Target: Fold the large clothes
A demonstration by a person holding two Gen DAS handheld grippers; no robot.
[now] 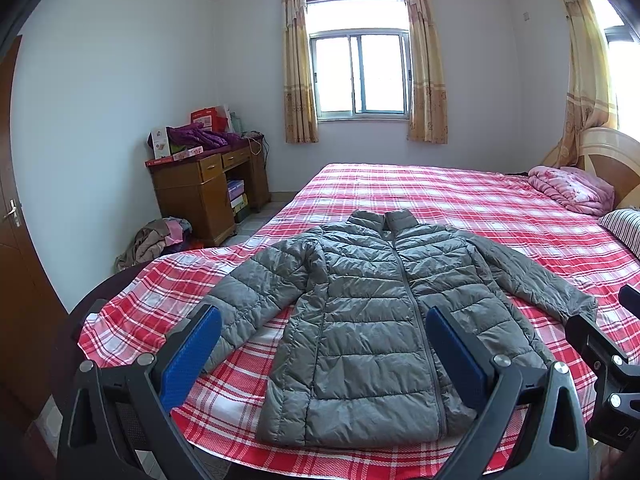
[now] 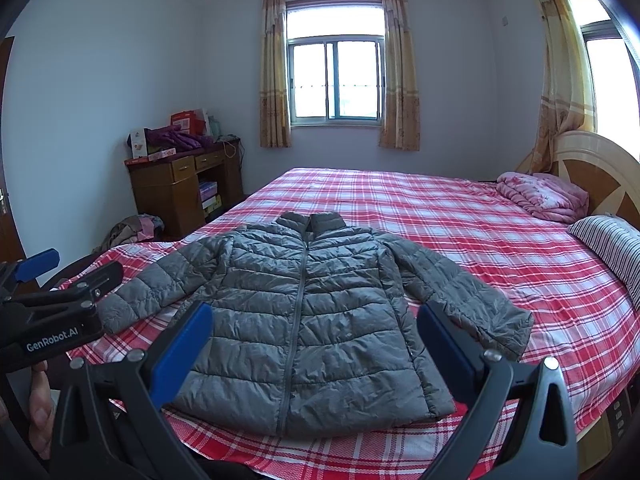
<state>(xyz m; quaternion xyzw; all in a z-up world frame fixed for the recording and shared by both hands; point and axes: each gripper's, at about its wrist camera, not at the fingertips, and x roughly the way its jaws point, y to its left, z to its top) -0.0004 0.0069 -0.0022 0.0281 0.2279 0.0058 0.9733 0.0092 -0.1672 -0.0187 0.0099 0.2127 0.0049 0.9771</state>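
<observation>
A grey quilted puffer jacket (image 1: 372, 320) (image 2: 312, 320) lies flat and zipped, front up, on the red plaid bed (image 1: 500, 208) (image 2: 460, 220), collar away from me and both sleeves spread out to the sides. My left gripper (image 1: 323, 316) hovers open above the jacket's hem, its blue pads wide apart and empty. My right gripper (image 2: 315, 312) hangs open over the hem too, holding nothing. In the right wrist view the left gripper's body (image 2: 52, 312) shows at the left edge, held by a hand (image 2: 38, 400).
A pink folded quilt (image 1: 568, 188) and a striped pillow (image 2: 612, 244) lie by the wooden headboard (image 2: 600, 168) at the right. A wooden desk (image 1: 204, 188) with boxes and purple cloth stands at the left wall, with a clothes heap (image 1: 156, 240) on the floor beside it.
</observation>
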